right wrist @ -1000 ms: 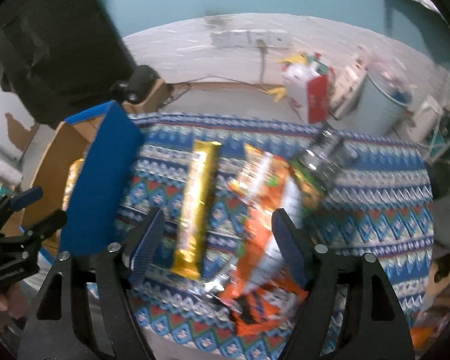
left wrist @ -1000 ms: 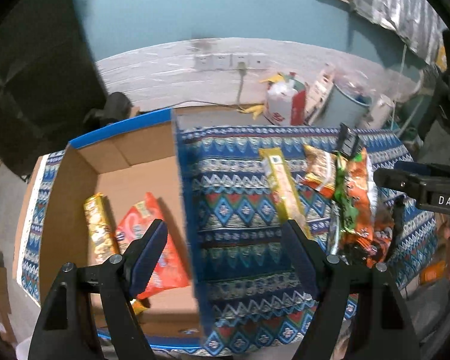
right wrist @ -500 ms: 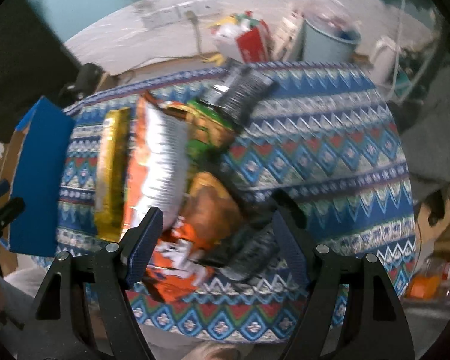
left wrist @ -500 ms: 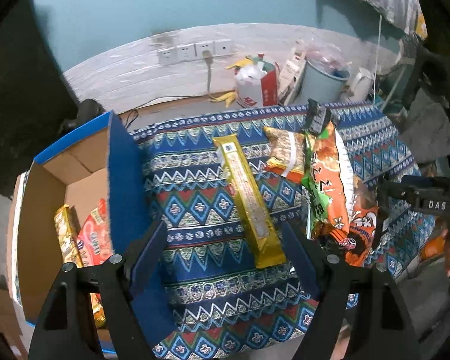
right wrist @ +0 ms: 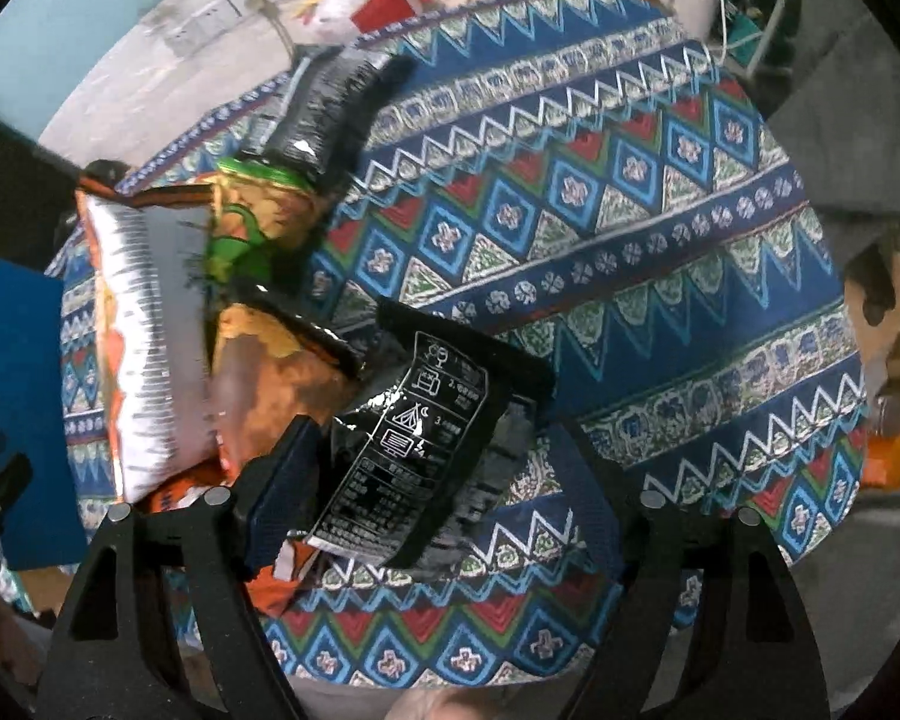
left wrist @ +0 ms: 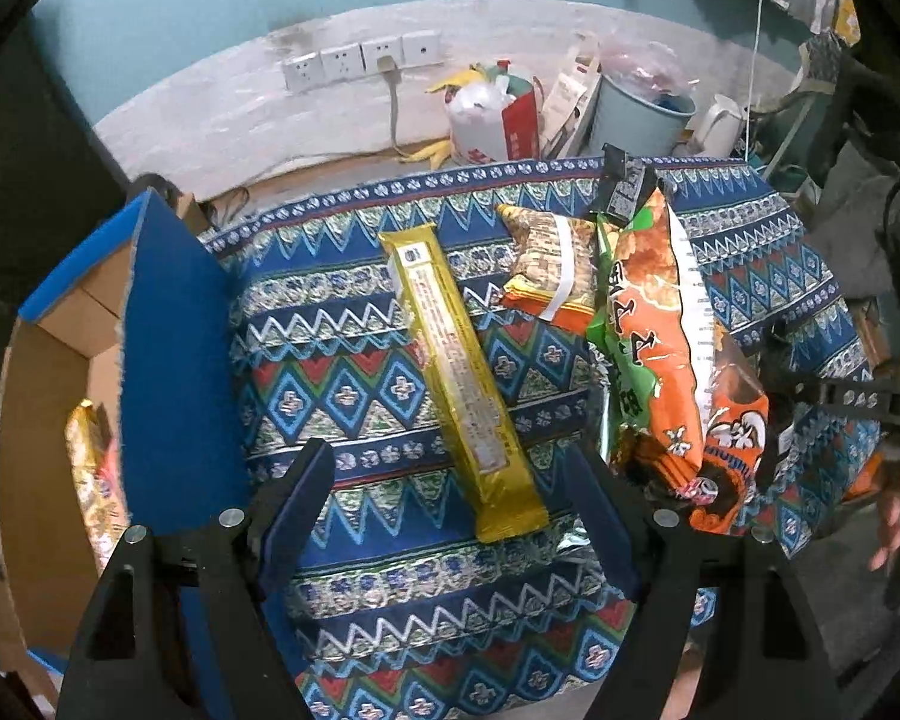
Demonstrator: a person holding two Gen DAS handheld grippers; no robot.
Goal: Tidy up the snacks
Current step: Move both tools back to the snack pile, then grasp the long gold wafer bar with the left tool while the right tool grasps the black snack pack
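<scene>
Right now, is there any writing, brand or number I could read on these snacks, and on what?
"2." and "3.": beside white pictograms on the black packet; the print below is unreadable.
Gold bar: print too small to read.
Orange bag: lettering too blurred to read.

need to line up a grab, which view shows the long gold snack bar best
The left wrist view. The long gold snack bar lies whole and unobstructed on the patterned cloth, its near end between the open fingers of the left gripper. In the right wrist view the snack pile hides it; no gold bar shows.
</scene>
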